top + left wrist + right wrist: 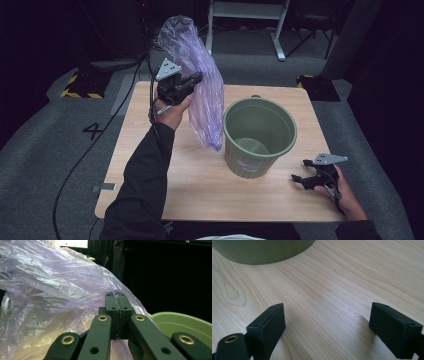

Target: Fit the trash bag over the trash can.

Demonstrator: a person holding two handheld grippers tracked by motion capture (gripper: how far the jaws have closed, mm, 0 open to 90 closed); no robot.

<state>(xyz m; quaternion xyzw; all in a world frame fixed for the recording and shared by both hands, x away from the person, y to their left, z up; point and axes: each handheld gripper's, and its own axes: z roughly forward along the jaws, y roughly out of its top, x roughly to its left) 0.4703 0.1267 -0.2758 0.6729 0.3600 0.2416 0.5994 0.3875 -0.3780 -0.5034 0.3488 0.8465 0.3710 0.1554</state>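
A thin purple plastic bag (200, 75) hangs in the air over the left part of the table, its lower end beside the rim of a green bucket (260, 137). My left gripper (196, 78) is raised above the table and shut on the bag's film; in the left gripper view the jaws meet on a pinch of the bag (62, 297), with the bucket's rim (185, 323) at the lower right. My right gripper (298, 179) rests low on the table right of the bucket, jaws wide open with bare wood between its fingers (268, 323). The bucket's wall (259, 252) stands ahead of it.
The wooden table (200, 175) has free room in front of the bucket and at its left. A black cable (95, 145) trails down off the table's left side to the grey carpet. A white desk frame (247, 20) stands beyond the far edge.
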